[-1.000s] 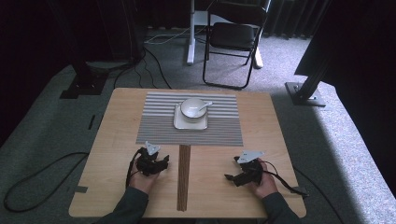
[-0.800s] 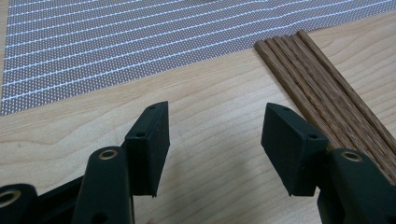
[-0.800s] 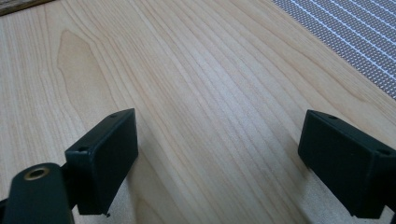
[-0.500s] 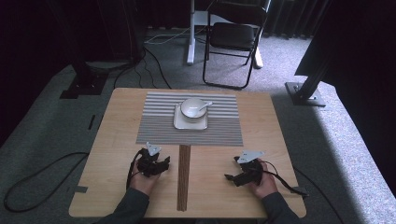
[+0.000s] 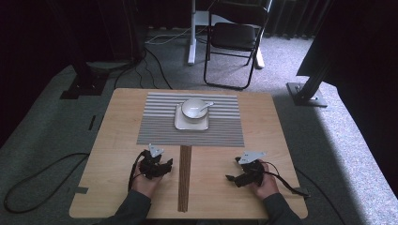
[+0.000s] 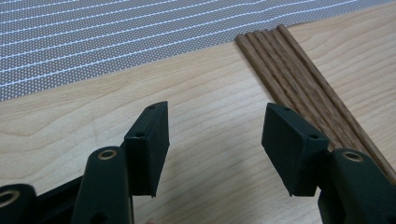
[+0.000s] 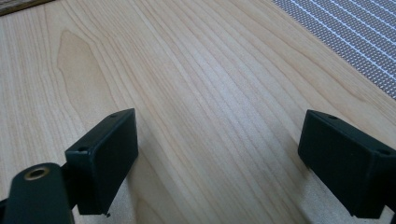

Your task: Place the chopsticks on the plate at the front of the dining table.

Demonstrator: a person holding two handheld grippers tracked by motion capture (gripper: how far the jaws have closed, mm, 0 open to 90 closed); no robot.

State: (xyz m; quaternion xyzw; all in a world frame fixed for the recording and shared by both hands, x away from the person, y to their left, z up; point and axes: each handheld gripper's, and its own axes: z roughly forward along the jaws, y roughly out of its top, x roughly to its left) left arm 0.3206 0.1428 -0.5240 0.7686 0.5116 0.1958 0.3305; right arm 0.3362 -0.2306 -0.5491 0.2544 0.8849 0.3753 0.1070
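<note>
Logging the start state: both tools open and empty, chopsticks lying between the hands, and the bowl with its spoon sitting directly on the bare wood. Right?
Not quite. The bowl with its spoon sits on a white square plate on the striped mat, as the high view shows. The left tool and right tool are open and empty, with the chopsticks between the hands.

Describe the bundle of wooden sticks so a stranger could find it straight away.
Start at the light wooden table and find the grey striped placemat. Just below its near edge, a tight bundle of dark brown wooden sticks runs toward the person, between the two hands. Nothing else is so long, thin and dark.
</note>
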